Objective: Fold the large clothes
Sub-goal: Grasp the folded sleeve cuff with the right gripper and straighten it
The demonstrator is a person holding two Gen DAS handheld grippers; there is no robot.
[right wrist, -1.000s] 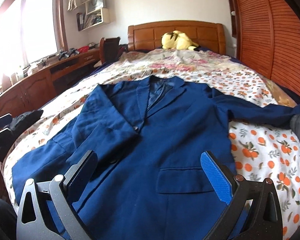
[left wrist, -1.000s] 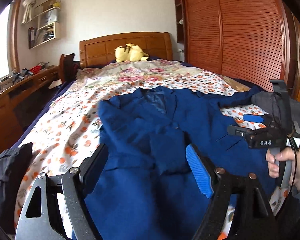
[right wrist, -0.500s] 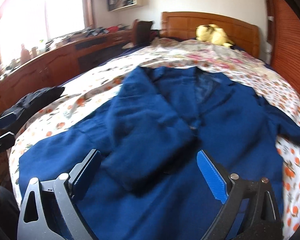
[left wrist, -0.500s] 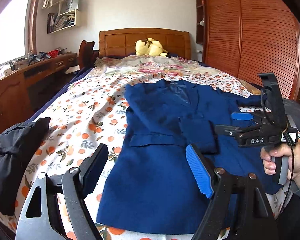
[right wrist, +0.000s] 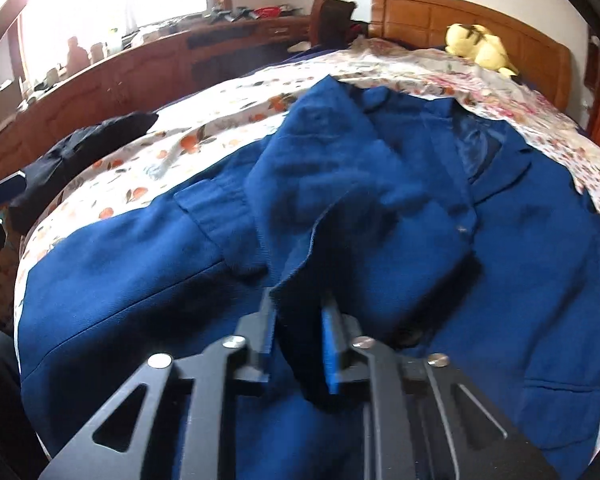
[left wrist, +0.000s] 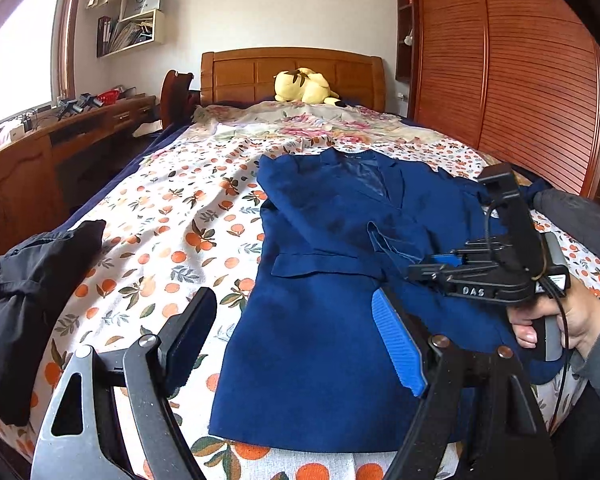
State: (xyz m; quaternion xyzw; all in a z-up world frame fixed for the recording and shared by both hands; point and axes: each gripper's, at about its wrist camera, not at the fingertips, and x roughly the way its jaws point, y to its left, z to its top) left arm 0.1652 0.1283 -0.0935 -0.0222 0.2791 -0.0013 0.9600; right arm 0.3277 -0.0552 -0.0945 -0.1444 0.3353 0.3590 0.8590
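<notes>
Jaws closing on blue jacket (right wrist: 380,208) — floral bedspread (left wrist: 172,216) beneath.

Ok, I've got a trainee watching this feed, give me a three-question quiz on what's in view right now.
1. True or false: the left gripper is shut on the jacket.
2. What is the right gripper pinching?
A. the black garment
B. a fold of the jacket's sleeve
C. the plush toy
3. Fill in: the plush toy lies at the far end of the bed, against the wooden ____.

Key
1. False: its jaws stand apart above the jacket's hem, nothing between them.
2. B: the jaws have just closed, with blue cloth between the pads.
3. headboard
</notes>
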